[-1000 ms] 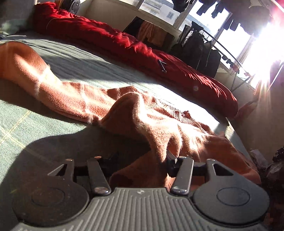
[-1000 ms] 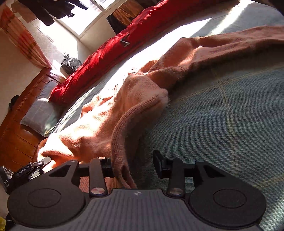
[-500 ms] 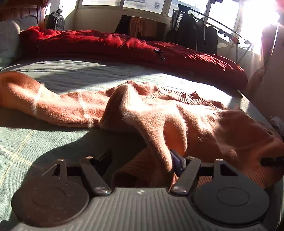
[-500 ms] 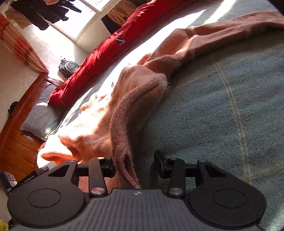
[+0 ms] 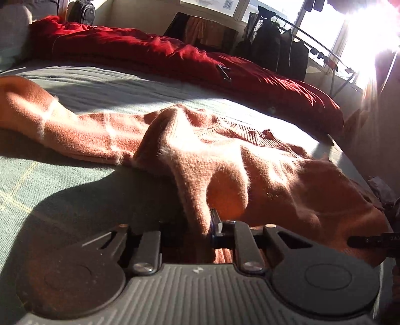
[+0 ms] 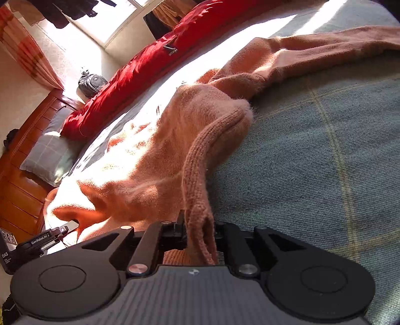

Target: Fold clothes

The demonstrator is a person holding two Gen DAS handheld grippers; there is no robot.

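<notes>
I see the fuzzy orange sweater point(image 5: 225, 160) lying spread out on the green bed cover point(image 5: 50, 190), with one long sleeve point(image 6: 325, 47) stretched off to the side. My left tongs point(image 5: 200, 231) are closing and they pinch a fold of the sweater between them. My right tongs point(image 6: 200, 236) are pressed tight on the sweater's ribbed edge point(image 6: 197, 200).

Ahead of me a grey-green bed cover point(image 5: 82, 180) with faint yellow check lines spreads wide, half in hard sunlight. A rumpled red duvet point(image 5: 175, 57) lies along its far edge, below the bright window point(image 6: 100, 22). A dark backpack point(image 6: 91, 83) sits near the wooden headboard point(image 6: 27, 140), beside a grey checked pillow point(image 6: 47, 155). Dark clothes hang on a drying rack point(image 5: 282, 50).
</notes>
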